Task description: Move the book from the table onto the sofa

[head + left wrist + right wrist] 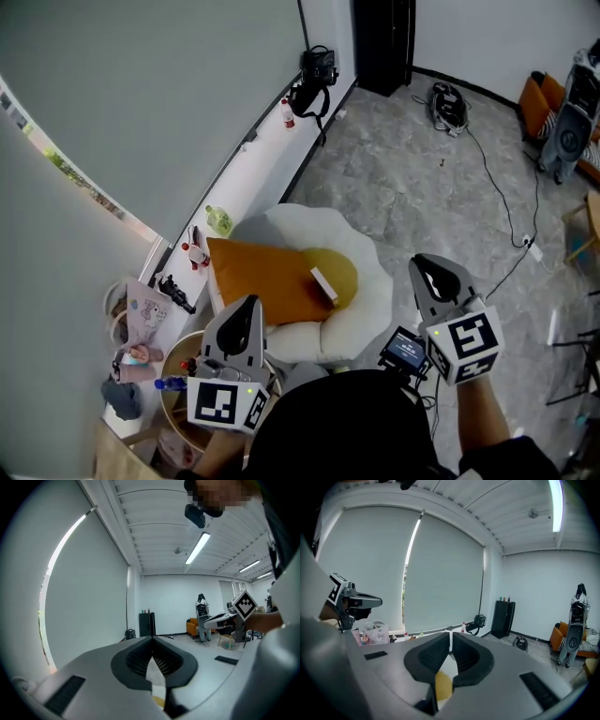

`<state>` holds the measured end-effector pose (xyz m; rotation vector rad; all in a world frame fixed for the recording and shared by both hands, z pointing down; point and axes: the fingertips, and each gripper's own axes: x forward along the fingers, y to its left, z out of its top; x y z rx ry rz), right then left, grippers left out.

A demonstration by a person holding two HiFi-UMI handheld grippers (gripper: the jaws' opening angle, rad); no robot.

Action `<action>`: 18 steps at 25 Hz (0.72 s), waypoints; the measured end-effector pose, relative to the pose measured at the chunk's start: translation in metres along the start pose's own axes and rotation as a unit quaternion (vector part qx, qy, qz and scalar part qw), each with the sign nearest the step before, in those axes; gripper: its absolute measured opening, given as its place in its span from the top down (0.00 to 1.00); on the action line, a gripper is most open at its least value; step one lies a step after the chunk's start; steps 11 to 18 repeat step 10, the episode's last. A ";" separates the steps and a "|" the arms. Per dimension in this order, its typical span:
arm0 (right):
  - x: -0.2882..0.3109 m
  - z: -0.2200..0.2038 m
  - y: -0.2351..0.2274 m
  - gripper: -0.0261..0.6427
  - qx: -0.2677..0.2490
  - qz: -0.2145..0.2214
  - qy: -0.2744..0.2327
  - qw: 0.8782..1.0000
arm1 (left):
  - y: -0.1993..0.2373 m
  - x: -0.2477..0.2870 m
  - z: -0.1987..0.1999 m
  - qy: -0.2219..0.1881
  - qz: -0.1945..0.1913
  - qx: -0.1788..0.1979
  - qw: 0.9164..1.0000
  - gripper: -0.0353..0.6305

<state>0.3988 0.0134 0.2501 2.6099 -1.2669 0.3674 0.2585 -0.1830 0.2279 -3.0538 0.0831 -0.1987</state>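
A small book (pixel 323 284) lies on the orange cushion (pixel 262 277), its end over a yellow cushion (pixel 339 272), on the white petal-shaped sofa (pixel 375 281). My left gripper (pixel 247 304) is held up near the sofa's front left, jaws shut, nothing between them; in its own view the left gripper (pixel 152 640) points level into the room. My right gripper (pixel 425 263) hovers to the right of the sofa, shut and empty. Below the right gripper (pixel 450 637), a strip of the yellow cushion (pixel 443 686) shows through the slit between its jaws.
A round wooden table (pixel 172 406) with a blue bottle (pixel 171 383) stands at lower left. The window ledge (pixel 244 159) holds small items and a printed bag (pixel 144 314). Cables (pixel 497 187) run over the floor; a black cabinet (pixel 382 42) stands far back.
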 end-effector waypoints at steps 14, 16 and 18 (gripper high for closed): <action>-0.001 0.003 0.001 0.92 0.003 -0.007 0.004 1.000 | 0.006 0.004 0.006 -0.006 -0.001 -0.011 1.000 0.94; -0.001 0.003 0.001 0.92 0.003 -0.007 0.004 1.000 | 0.006 0.004 0.006 -0.006 -0.001 -0.011 1.000 0.94; -0.001 0.003 0.001 0.92 0.003 -0.007 0.004 1.000 | 0.006 0.004 0.006 -0.006 -0.001 -0.011 1.000 0.94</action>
